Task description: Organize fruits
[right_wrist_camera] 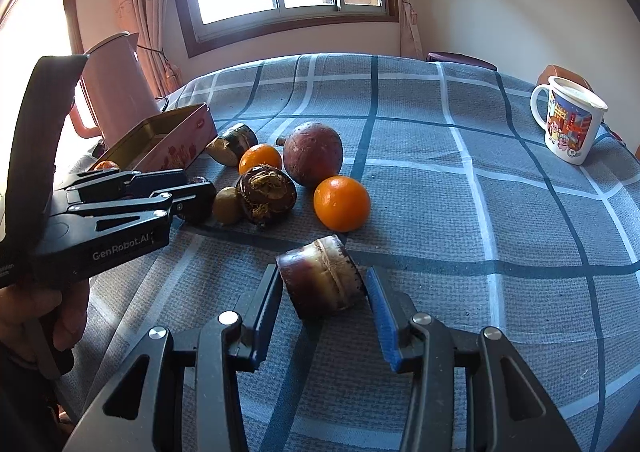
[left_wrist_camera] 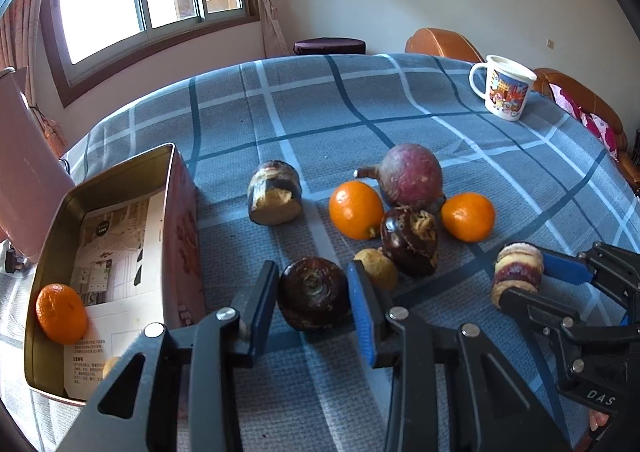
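Note:
My left gripper [left_wrist_camera: 314,294] has its jaws on both sides of a dark round fruit [left_wrist_camera: 313,293] that rests on the cloth; both pads seem to touch it. My right gripper [right_wrist_camera: 325,288] is open around a cut purple-brown chunk [right_wrist_camera: 322,278], with a gap on each side; it also shows in the left wrist view [left_wrist_camera: 516,276]. Beyond lie two oranges [left_wrist_camera: 355,209] [left_wrist_camera: 468,216], a large reddish round fruit [left_wrist_camera: 410,176], a dark torn fruit [left_wrist_camera: 410,242], a small yellow fruit [left_wrist_camera: 376,267] and a cut brown piece [left_wrist_camera: 275,192]. An open tin box [left_wrist_camera: 168,212] at left holds an orange [left_wrist_camera: 61,313].
A blue plaid cloth [left_wrist_camera: 320,100] covers the table. A cartoon mug [left_wrist_camera: 506,86] stands at the far right. A pink kettle [right_wrist_camera: 120,88] stands behind the tin at left. A window, curtains and brown chairs lie beyond the table.

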`<act>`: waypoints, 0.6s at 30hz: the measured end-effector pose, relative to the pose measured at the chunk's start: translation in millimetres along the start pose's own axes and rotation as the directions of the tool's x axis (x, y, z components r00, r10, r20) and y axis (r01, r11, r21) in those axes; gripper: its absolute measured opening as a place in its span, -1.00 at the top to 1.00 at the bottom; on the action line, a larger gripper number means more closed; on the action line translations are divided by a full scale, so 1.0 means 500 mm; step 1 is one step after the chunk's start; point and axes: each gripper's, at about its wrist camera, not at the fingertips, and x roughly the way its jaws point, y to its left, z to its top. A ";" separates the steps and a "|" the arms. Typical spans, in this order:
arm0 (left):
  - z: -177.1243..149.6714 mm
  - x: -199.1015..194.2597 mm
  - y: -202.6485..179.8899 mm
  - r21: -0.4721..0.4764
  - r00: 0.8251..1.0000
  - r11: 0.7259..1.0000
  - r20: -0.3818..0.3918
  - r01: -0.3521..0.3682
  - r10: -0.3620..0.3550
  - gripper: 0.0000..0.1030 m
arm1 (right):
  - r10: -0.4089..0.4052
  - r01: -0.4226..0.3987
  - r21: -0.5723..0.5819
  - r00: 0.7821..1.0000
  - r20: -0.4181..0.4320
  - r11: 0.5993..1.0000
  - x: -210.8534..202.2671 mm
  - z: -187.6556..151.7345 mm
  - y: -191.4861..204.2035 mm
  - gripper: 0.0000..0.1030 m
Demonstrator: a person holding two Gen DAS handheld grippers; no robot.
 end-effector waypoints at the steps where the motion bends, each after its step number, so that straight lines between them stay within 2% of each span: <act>1: -0.004 -0.006 -0.001 -0.005 1.000 1.000 0.008 0.011 -0.011 0.28 | 0.001 -0.001 0.002 1.000 0.008 1.000 -0.003 0.000 -0.001 0.12; 11: -0.017 -0.056 -0.009 -0.022 0.993 0.999 0.113 0.028 -0.025 0.29 | 0.007 -0.007 0.002 0.999 0.050 1.000 -0.017 -0.001 0.000 0.12; 18: -0.027 -0.068 -0.004 -0.037 0.990 0.999 0.135 0.034 -0.028 0.29 | 0.006 -0.006 -0.001 0.996 0.092 1.000 -0.032 -0.003 0.001 0.12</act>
